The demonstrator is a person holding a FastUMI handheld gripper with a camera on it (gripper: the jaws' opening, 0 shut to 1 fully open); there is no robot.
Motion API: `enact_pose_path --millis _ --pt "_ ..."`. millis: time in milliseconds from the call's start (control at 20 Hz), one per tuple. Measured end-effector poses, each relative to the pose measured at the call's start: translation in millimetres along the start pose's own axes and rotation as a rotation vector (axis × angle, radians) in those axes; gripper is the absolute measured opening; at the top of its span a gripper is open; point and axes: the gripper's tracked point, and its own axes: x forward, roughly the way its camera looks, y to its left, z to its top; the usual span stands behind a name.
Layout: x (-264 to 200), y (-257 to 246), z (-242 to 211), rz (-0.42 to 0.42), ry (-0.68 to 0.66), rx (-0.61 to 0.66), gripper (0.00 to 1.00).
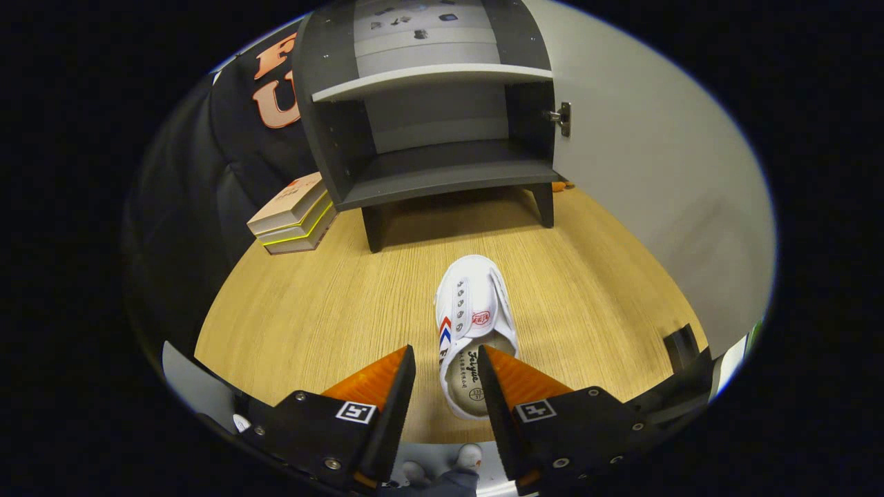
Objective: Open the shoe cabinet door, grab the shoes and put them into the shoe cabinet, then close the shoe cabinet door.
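A white sneaker (469,304) with red and blue side marks lies on the wooden floor (311,310), toe pointing toward the shoe cabinet (442,172). My gripper (445,355) is open over the sneaker's heel end. The right finger overlaps the shoe's opening, while a small gap shows between the left finger and the shoe's side. The dark grey cabinet stands beyond the shoe on short legs, with one pale shelf (428,79) inside. Its door (656,172) is swung wide open to the right on a metal hinge (563,119).
A stack of books (293,215) lies on the floor left of the cabinet, against the black cloth wall. A small orange thing (563,185) sits by the cabinet's right leg. A dark block (680,345) stands on the floor at the right, near the door.
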Motion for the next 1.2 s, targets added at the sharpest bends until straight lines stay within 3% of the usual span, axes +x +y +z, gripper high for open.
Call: enact_pose_path --millis 550,650,800,900,1200 --pt "59.0 -2.2 -23.8 0.034 0.116 0.044 0.59" --pt "65.3 -3.1 -22.6 0.029 0.12 0.048 0.46" --pt "66.3 2.1 -21.3 0.056 0.125 0.062 0.16" --pt "65.4 0.5 -19.7 0.057 0.12 0.05 0.06" --pt "55.4 0.7 -1.2 0.067 0.068 0.044 0.01"
